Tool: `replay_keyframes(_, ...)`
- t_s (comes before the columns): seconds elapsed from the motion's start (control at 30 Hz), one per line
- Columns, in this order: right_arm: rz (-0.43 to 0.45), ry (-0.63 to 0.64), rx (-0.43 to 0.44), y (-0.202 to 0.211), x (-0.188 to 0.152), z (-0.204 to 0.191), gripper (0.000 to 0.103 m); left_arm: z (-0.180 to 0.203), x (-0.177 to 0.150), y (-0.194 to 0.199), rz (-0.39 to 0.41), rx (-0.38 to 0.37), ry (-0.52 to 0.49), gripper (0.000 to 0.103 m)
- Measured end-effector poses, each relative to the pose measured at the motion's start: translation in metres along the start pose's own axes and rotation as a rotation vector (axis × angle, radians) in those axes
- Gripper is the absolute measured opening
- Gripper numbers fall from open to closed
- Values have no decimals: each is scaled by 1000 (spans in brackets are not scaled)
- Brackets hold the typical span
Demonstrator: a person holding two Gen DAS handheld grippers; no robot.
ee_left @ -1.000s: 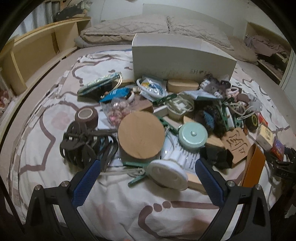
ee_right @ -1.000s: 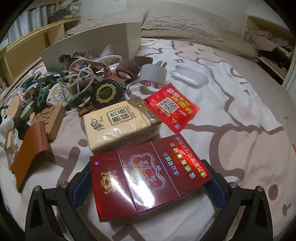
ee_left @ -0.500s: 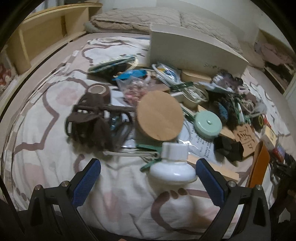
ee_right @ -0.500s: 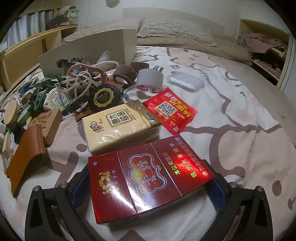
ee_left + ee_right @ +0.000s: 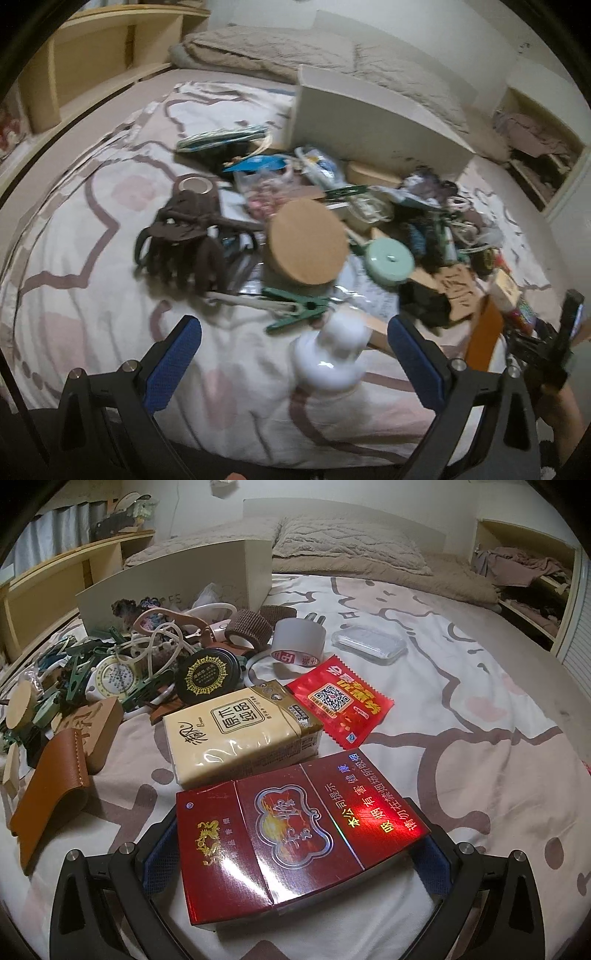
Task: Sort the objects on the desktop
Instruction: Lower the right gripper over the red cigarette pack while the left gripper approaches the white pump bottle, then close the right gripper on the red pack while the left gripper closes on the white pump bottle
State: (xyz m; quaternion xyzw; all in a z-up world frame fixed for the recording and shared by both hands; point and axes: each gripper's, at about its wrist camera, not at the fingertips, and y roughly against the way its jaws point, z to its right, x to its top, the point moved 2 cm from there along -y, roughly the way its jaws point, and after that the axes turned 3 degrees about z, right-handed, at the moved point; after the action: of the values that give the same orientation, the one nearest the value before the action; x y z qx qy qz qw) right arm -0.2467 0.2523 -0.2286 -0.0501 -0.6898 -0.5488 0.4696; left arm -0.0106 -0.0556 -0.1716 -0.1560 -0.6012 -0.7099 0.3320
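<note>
Right gripper [image 5: 295,853] stayed clamped on the red cigarette carton [image 5: 295,834]. Left gripper [image 5: 295,354], wide open and empty, had closed in on the white bottle [image 5: 332,358], probably next; blur hid contact.

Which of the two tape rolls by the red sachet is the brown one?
The brown fabric roll, lying left of the white tape roll.

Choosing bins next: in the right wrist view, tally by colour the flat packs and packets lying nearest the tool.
Red: 2 (red carton, red sachet)
Cream: 1 (tissue pack)
Total: 3
</note>
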Motion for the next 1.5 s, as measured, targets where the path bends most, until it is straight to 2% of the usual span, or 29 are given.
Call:
replay_keyframes(0.23, 1, 1, -2, 0, 0, 0, 103, 22, -7, -5, -40, -74, -50, 83)
replay_keyframes(0.43, 1, 1, -2, 0, -1, 0, 103, 31, -17, -12, -83, -85, -73, 75)
replay_keyframes(0.67, -6, -8, 8, -1, 0, 1, 103, 31, -23, -18, -106, -40, -72, 74)
replay_keyframes(0.8, -5, -9, 10, -1, 0, 1, 103, 25, -28, -28, -146, 2, -46, 68)
replay_keyframes(1.03, -4, -12, 14, -2, 0, 0, 103, 27, -32, -31, -146, 28, -33, 68)
replay_keyframes(1.23, -20, -12, 23, 0, 2, 2, 103, 22, -33, -35, -148, 23, 15, 68)
replay_keyframes(1.5, -66, 52, 83, 11, 6, 8, 103, 18, -32, -35, -119, 16, 71, 68)
